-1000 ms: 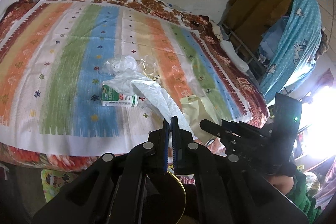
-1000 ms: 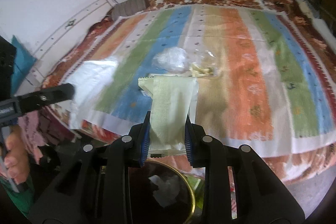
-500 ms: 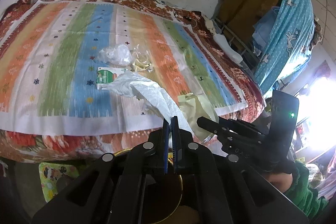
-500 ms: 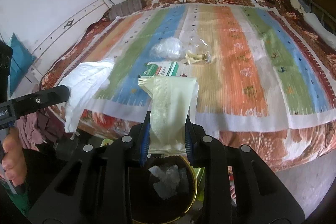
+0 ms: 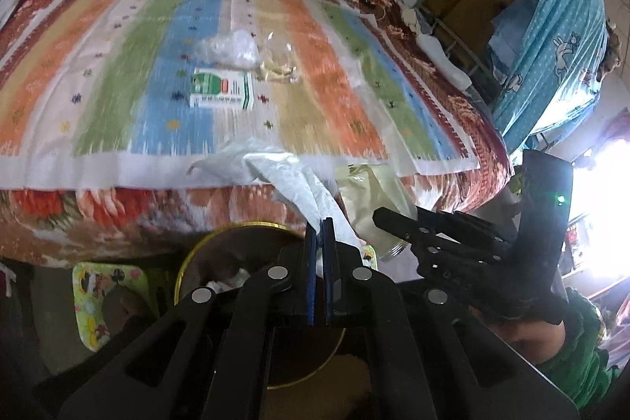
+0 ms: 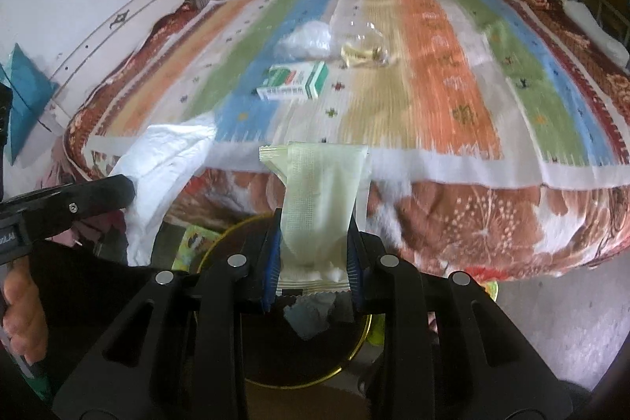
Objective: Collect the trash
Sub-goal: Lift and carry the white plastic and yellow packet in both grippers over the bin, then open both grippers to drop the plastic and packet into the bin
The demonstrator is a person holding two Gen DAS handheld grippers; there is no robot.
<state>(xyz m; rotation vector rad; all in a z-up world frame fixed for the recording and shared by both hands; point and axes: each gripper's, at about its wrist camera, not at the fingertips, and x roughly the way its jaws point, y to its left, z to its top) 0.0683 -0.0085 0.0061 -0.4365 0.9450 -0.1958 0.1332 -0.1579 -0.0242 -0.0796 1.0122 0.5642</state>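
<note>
Left gripper (image 5: 319, 223): lower centre of the left wrist view. Jaws pressed fully together on a corner of a white plastic bag (image 5: 291, 180), which trails up and left toward the bed edge.

Right gripper (image 6: 313, 262): lower centre of the right wrist view. Jaws part-way open, clamped on the sides of a pale yellow wrapper (image 6: 323, 191) that stands upright between the pads.

Bin (image 6: 356, 353): round, dark inside, gold rim, on the floor just below both grippers. Contents: a few crumpled white scraps, seen under the wrapper's lower end; the rest is hidden by the gripper bodies.

Trash left on the striped bedspread (image 6: 453, 97), middle of the frame: a green and white box (image 6: 295, 81), a crumpled clear bag (image 6: 305, 40) above it, and a clear wrapper with yellowish bits (image 6: 364, 52) to its right, all close together and well apart from the bin.

Risks, as judged:
- The white bag is long and light; released from here it may drape over the rim or land on the floor, since most of it hangs outside the bin mouth.
- The wrapper looks light and flat, so it may drift sideways when released and miss the bin mouth.
- The two grippers sit close side by side, so one release may knock the other.
</note>
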